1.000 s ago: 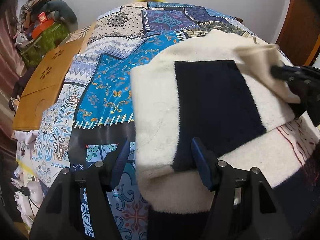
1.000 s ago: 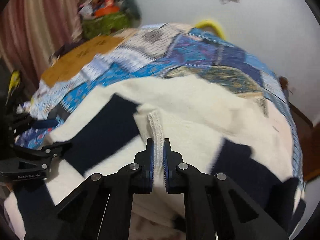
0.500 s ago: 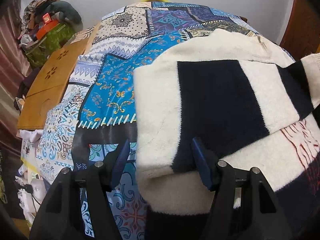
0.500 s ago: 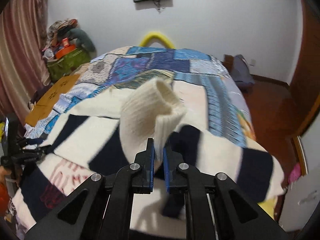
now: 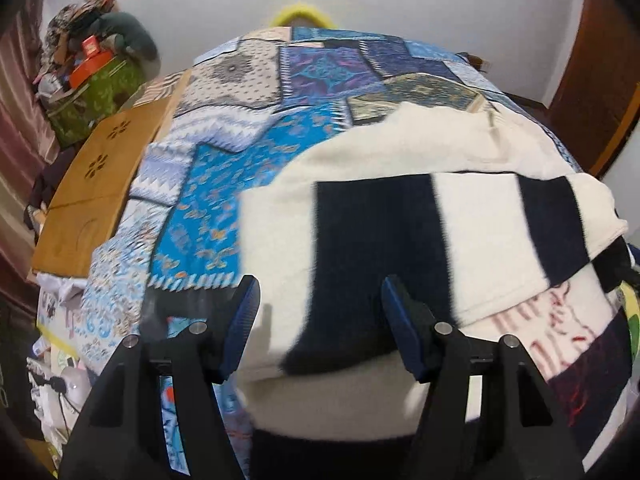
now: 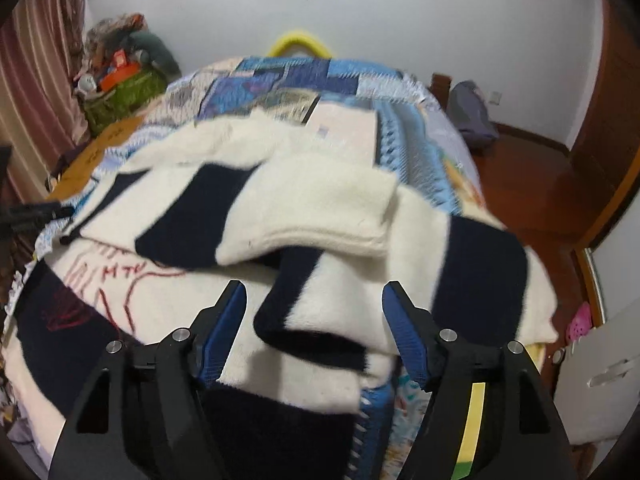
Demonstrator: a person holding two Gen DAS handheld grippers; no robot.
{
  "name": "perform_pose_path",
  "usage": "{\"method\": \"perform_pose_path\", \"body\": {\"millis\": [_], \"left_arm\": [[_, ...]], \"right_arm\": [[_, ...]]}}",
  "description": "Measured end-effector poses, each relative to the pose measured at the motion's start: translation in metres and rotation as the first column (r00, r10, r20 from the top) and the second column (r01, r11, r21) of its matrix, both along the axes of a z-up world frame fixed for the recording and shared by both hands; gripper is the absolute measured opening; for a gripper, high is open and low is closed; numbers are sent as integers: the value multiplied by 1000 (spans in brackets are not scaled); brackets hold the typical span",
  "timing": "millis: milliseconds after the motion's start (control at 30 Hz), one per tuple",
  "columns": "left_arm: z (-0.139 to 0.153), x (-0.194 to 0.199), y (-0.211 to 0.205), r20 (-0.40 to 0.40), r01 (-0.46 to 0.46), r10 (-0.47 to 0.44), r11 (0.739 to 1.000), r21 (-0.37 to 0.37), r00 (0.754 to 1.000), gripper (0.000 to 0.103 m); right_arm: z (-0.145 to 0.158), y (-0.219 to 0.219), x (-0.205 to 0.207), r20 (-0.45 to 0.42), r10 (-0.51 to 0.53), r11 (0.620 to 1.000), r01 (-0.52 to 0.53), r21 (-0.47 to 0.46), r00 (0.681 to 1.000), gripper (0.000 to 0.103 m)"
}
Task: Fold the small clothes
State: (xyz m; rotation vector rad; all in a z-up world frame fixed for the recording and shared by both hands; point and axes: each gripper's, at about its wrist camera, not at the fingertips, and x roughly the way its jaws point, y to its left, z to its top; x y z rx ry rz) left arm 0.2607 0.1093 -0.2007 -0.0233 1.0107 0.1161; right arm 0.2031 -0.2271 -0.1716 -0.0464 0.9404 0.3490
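Observation:
A cream and navy striped sweater [image 5: 400,220] with red stitching lies on the patchwork bedspread [image 5: 240,128]. One sleeve [image 6: 312,204] lies folded across its body. My left gripper [image 5: 320,300] is open and empty, just above the sweater's left side. My right gripper [image 6: 314,308] is open and empty, over the sweater's right edge [image 6: 480,272], with the folded sleeve lying ahead of it. The left gripper also shows at the left edge of the right wrist view [image 6: 32,216].
A wooden board [image 5: 96,184] lies along the bed's left side. A green box piled with clutter [image 5: 96,76] stands in the far left corner. A yellow hoop [image 6: 298,42] is at the bed's far end. Wooden floor and a bag [image 6: 472,116] are to the right.
My right gripper has opened and let go of the sleeve, which now lies across the sweater's body. The right gripper drew back. The left gripper stayed open and lifted slightly.

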Motion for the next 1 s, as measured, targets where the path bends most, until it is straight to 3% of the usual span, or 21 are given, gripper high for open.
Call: {"method": "perform_pose_path", "body": {"millis": [67,200,300,467,700,867,1000], "left_arm": [[-5,7,-10,-16,15,-14,1000,8,1000,63],[-14,16,-26,-32,34,-34,999,-3,999,63],[-20,19,-34,-30,43,-43,999,20,999,63],[-23,20,-37,-34,49,-48,998,33,998,65],[-25,18,-38,-27,41,-39,998,47,999,67],[-25,18,-37,-23,36,-35,998,48,999,69],[-24,16,-37,-20,34,-33,999,43,999,69]], "right_arm": [[-9,3,1,5,8,1000,-8,-17,1000,67],[-19,-8,11,8,-24,999,23,22,1000,30],[-17,-25,13,8,-50,997,50,62,999,16],[3,-63,8,59,-120,990,115,82,991,15],[37,-120,4,129,-260,961,244,130,957,14],[53,-124,0,159,-272,957,251,143,949,14],[60,-103,-4,164,-214,969,188,161,963,14]]}}
